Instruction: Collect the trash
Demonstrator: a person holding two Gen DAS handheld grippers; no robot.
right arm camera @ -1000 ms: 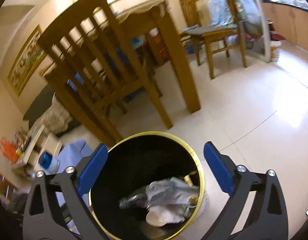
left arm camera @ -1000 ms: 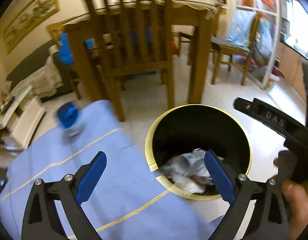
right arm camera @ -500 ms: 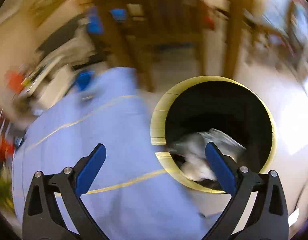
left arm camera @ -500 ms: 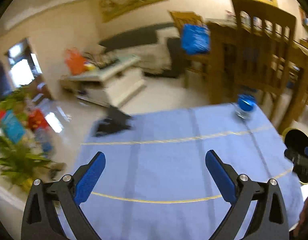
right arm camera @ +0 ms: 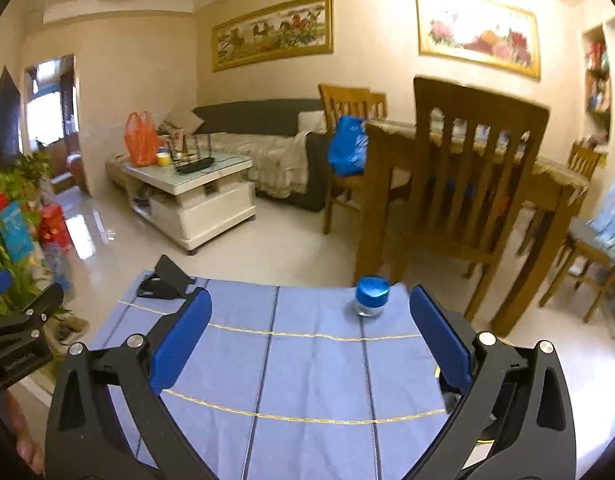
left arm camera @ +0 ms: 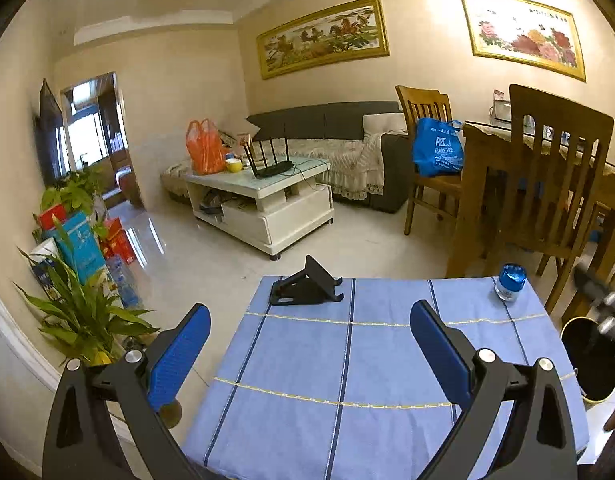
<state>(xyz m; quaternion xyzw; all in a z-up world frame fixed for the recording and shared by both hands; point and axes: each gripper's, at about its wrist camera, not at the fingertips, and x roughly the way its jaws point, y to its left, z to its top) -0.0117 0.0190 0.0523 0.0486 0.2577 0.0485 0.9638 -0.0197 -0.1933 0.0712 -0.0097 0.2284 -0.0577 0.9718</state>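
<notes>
We look forward from both wrists, low over the tabletop [left arm camera: 347, 360]; both views share its jar [right arm camera: 372, 296].

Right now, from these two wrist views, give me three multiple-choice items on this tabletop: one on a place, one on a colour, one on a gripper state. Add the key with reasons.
1. Where does the black folding stand sit on the blue tablecloth?
A. far left corner
B. near right corner
C. dead centre

2. What colour is the small jar's lid?
A. red
B. blue
C. white

3. How does the left gripper stand?
A. shut on the jar
B. shut on nothing
C. open, holding nothing

Key: 1 A, the stand sits at the cloth's far edge on the left in both views. 2 B, a shiny blue cap tops the clear jar. 3 C, its blue pads stand wide apart with only cloth between them; the right gripper looks the same.
</notes>
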